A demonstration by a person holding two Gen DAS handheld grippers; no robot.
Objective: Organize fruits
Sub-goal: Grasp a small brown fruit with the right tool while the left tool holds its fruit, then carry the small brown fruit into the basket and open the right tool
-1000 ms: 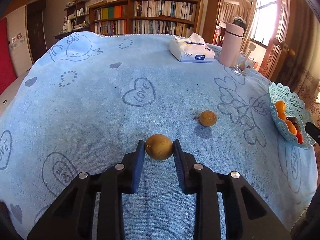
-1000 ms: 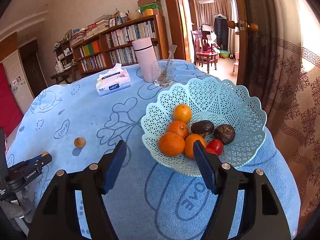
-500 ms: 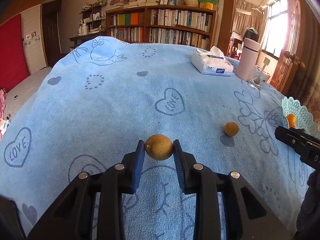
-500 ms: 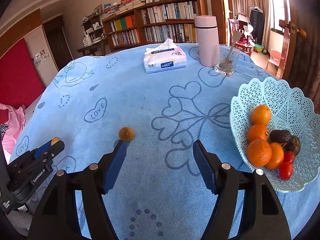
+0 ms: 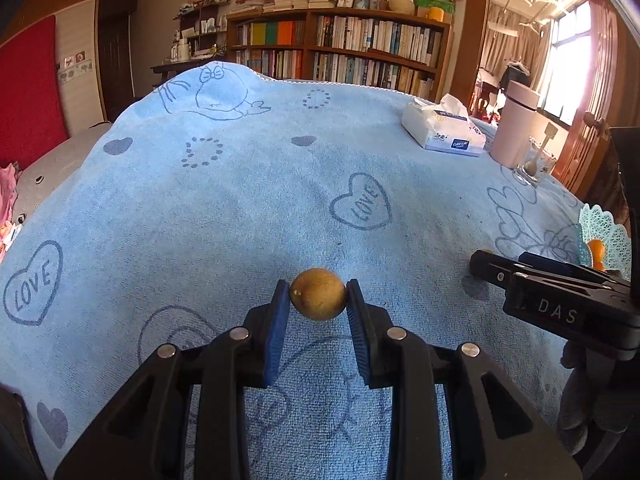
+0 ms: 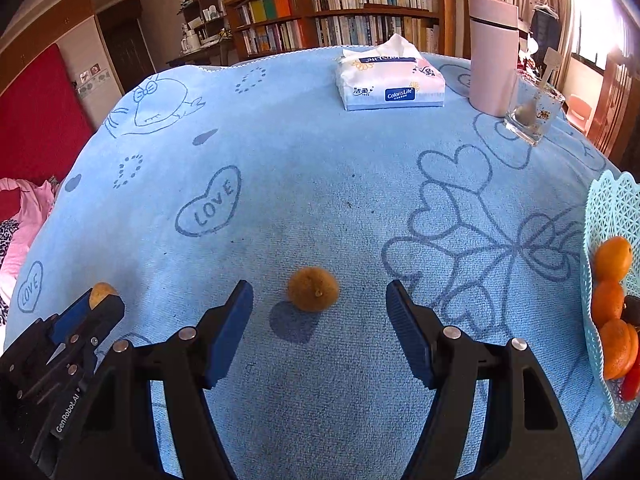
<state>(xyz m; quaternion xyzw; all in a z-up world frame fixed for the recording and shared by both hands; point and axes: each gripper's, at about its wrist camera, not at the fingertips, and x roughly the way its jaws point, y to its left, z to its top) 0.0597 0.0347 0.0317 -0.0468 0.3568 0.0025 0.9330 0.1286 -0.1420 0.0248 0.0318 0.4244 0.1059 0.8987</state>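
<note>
A tissue pack lies on the blue towel covering the bench, beside a pink flask and a glass; bookshelves stand behind.

The right gripper swings away from the basket, which a second ago filled the middle of its view and now sits at the far right edge with only part of its oranges showing. The loose brown fruit on the blue cloth, earlier small and far to the left in that view, now lies just ahead of the wide-open jaws, between their lines. In the left wrist view, the right gripper, barely visible at the edge a second ago, now reaches well into the right side and hides the loose fruit there. The left gripper is raised higher above the cloth with its fruit.
</note>
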